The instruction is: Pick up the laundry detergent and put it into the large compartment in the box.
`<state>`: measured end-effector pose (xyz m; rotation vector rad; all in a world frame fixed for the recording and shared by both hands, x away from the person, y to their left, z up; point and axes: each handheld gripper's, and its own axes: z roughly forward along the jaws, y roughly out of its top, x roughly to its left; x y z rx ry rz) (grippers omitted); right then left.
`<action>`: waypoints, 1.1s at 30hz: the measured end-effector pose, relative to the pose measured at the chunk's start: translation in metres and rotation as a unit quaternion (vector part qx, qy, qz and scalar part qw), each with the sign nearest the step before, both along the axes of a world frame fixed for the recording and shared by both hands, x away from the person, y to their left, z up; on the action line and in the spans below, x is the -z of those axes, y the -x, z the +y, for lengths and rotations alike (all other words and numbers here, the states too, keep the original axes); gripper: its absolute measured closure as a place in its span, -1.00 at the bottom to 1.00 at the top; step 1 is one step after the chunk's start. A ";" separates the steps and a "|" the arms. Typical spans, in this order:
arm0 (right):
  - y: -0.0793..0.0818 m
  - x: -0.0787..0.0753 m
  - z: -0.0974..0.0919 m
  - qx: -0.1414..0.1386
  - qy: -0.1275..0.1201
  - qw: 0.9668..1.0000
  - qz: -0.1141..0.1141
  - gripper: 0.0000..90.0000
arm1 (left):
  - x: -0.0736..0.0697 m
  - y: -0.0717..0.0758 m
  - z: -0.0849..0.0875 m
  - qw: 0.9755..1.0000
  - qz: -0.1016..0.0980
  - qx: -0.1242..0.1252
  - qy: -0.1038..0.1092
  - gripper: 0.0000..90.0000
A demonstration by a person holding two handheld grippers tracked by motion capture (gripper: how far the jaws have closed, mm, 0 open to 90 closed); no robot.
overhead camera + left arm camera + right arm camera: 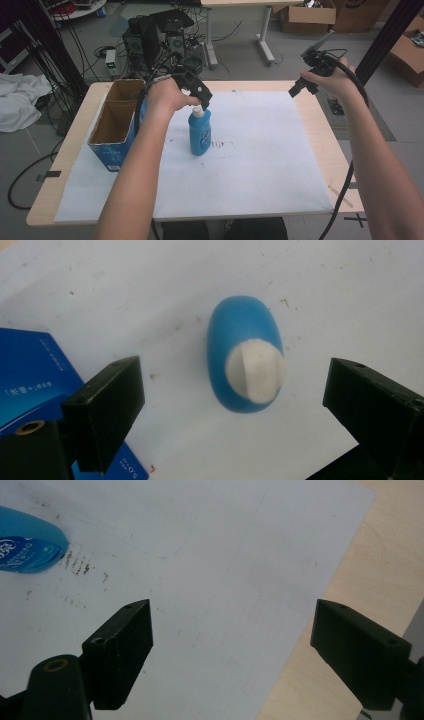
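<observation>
Left gripper (232, 405) wide, poised directly over white cap (255, 371) of upright blue bottle (200, 132) (no contact). Right gripper (232, 652) wide, raised over far right corner of white sheet (260, 160). Open blue box (116, 125) left of bottle.

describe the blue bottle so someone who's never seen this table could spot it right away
A white sheet covers most of the wooden table, and an open blue cardboard box stands at its left edge. Just right of that box, near the sheet's middle, the bottle stands upright below the left gripper. It is the smaller blue thing, with a white cap.
</observation>
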<state>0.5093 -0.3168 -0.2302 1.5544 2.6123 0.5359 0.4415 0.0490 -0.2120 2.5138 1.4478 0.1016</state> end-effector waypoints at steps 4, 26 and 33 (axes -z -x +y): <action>0.000 0.001 -0.001 0.000 0.001 1.000 0.002 -0.61 | 0.005 0.000 -0.005 1.000 0.004 0.002 -0.007 -0.77; 0.000 0.004 -0.001 0.000 -0.003 1.000 0.002 -0.61 | 0.030 -0.005 -0.022 0.999 0.014 0.001 -0.030 -0.68; 0.000 0.004 -0.002 0.000 -0.002 1.000 0.001 -0.61 | 0.039 -0.007 -0.023 0.999 0.019 -0.002 -0.038 -0.68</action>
